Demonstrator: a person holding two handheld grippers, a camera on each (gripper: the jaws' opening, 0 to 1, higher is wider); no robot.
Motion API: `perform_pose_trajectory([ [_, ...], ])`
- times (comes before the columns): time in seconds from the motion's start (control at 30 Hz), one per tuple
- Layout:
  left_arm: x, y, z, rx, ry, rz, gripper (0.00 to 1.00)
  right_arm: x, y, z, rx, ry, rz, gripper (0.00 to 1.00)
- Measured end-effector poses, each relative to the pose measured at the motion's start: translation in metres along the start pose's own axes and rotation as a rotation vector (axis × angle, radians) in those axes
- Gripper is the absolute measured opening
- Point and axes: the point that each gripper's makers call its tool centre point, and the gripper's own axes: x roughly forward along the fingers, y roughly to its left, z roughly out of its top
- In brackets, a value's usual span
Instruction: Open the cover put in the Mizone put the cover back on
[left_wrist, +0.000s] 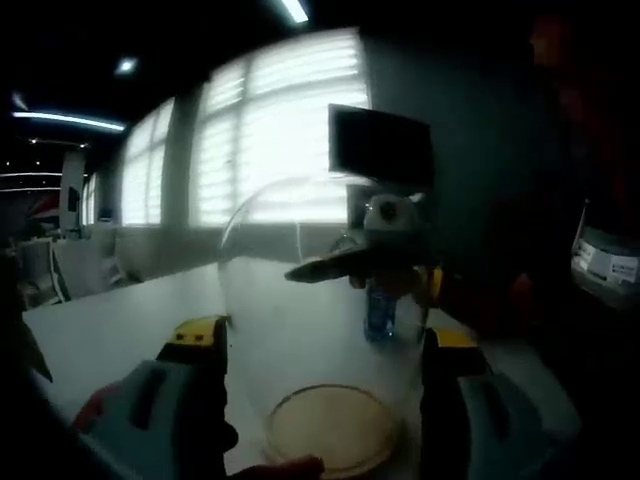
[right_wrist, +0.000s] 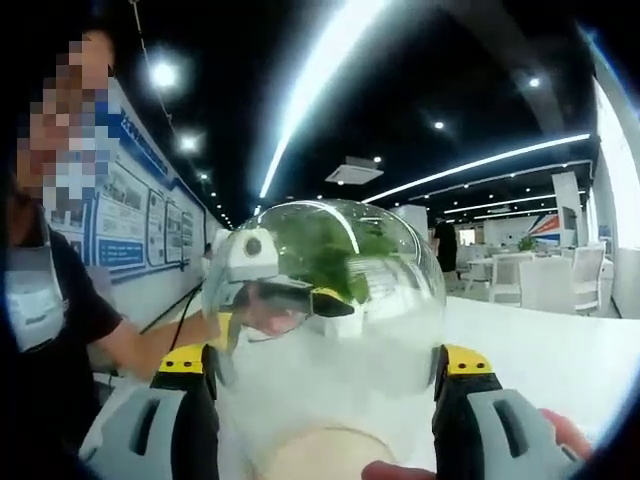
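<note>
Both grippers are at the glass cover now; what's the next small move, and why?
Probably lift the glass cover straight up, slowly and evenly. The left gripper and right gripper each have their jaws at its two sides, it appears to be over its round base, and the blue bottle shows behind the glass.

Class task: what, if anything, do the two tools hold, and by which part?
Both tools flank the clear glass dome cover at its opposite sides; an actual grip cannot be told.

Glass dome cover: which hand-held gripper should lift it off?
Left, probably. Its jaws flank the clear glass dome cover above the round wooden base; the right hand-held gripper shows by the small blue bottle, handier for that.
</note>
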Motion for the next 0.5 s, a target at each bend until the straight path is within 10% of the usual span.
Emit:
perform_pose_trajectory([
  [0.5,0.0044,-0.0054,-0.0036,-0.035,-0.031,-0.032,0.73,-0.0029,0.0005,-0.0042,-0.037,0.02,0.083,0.81],
])
